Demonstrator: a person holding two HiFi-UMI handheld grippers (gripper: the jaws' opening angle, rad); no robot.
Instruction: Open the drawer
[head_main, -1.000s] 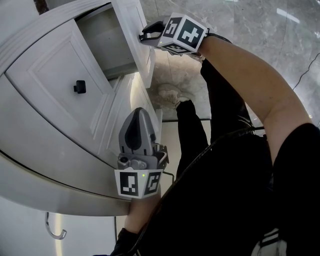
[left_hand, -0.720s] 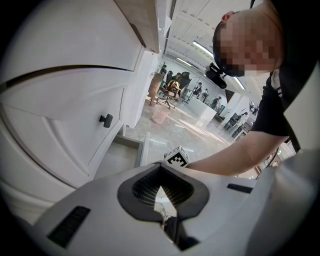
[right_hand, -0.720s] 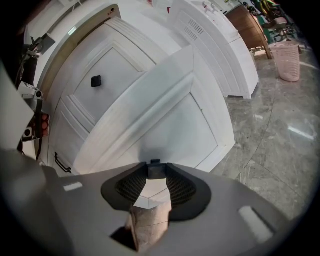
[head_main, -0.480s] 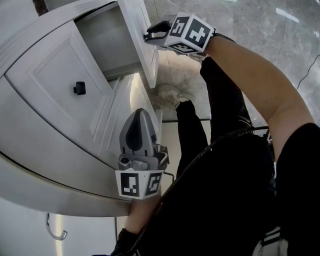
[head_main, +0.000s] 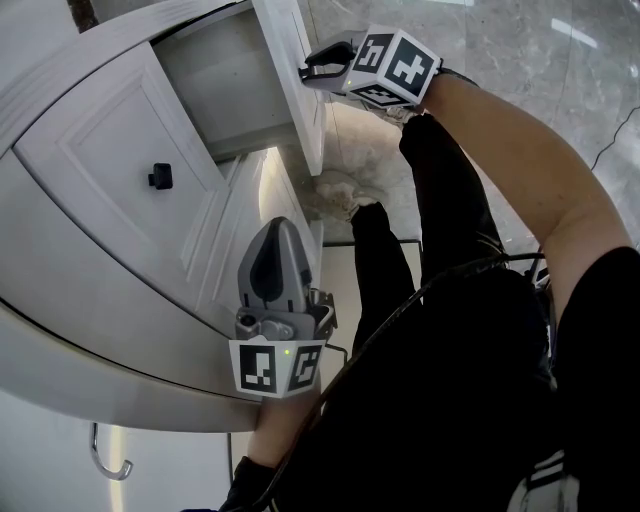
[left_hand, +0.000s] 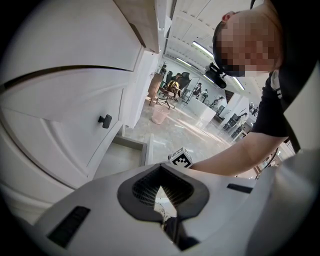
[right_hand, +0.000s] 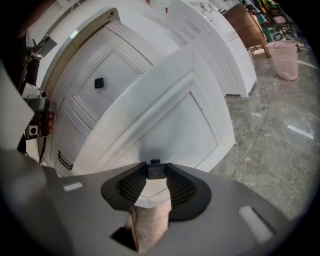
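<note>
**Drawer part-way out, right gripper on its knob**

Change over the last second: the drawer front (head_main: 297, 70) and the right gripper (head_main: 312, 66) have shifted together to the right in the head view. More of the drawer (head_main: 225, 80) interior now shows. The left gripper (head_main: 279, 232) has not moved.

Surface and room: a white curved cabinet (head_main: 90, 300) with panelled fronts stands on a grey marble floor (head_main: 520, 60). The left gripper view shows an open hall beyond, with office chairs (left_hand: 175, 85) far off.

Around:
- A closed panel (head_main: 110, 170) sits just left of the drawer and carries a second knob (head_main: 159, 175), black and square, untouched.
- A pink basket (right_hand: 286, 59) stands on the floor, well apart from the cabinet.
- A metal hook (head_main: 110, 462) shows at the lower left edge.
- The person's legs (head_main: 440, 200), in black trousers, stand just beside the pulled-out front.
- In the right gripper view, that front hides the drawer's inside.

Jaws:
- Right: clamped on the drawer's knob (right_hand: 155, 170), one pad on each side.
- Left: tips pressed together with nothing between them, hanging over the lower cabinet front.

Counts: grippers 2; knobs 2 (one gripped, one free); open drawers 1; basket 1; hook 1.
</note>
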